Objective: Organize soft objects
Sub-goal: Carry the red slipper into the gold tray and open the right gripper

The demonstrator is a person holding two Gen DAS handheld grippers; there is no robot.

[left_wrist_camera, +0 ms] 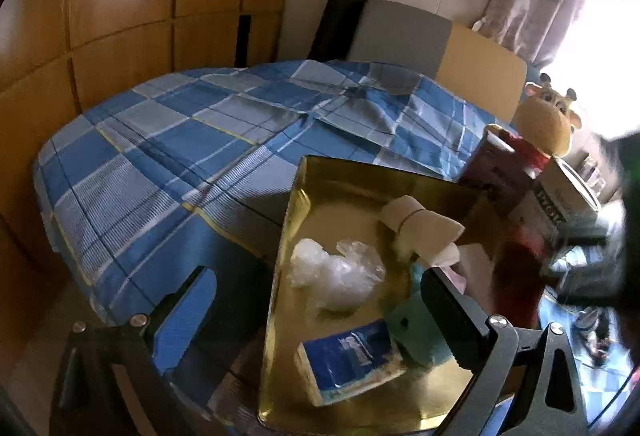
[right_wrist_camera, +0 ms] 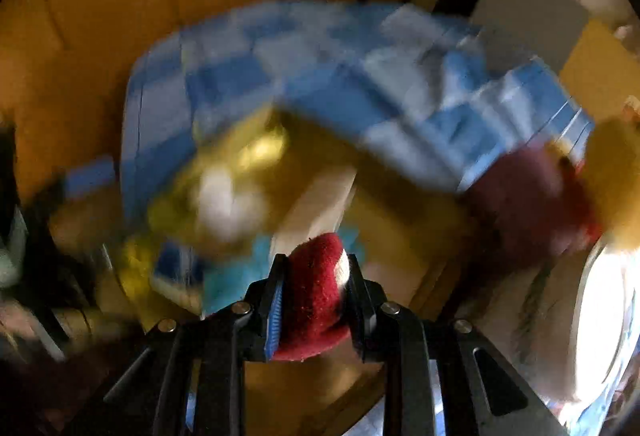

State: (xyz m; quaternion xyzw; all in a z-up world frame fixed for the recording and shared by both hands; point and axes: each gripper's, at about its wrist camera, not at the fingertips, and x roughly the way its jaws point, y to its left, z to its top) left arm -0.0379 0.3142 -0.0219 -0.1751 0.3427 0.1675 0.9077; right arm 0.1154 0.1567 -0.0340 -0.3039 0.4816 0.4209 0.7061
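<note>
The right gripper (right_wrist_camera: 316, 300) has its jaws clamped on a dark red fuzzy cloth piece with a white edge (right_wrist_camera: 316, 296), long axis pointing forward above the shiny gold tray (right_wrist_camera: 400, 232). The left gripper (left_wrist_camera: 316, 300) has its jaws apart, empty.

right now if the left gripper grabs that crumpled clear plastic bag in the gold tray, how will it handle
The crumpled plastic bag looks thin and empty, so probably very light and floppy, collapsing between the pads. Its glossy film may slip unless pinched on a thick fold. Pushed across the smooth gold tray, it would likely slide and deform, not roll.
</note>
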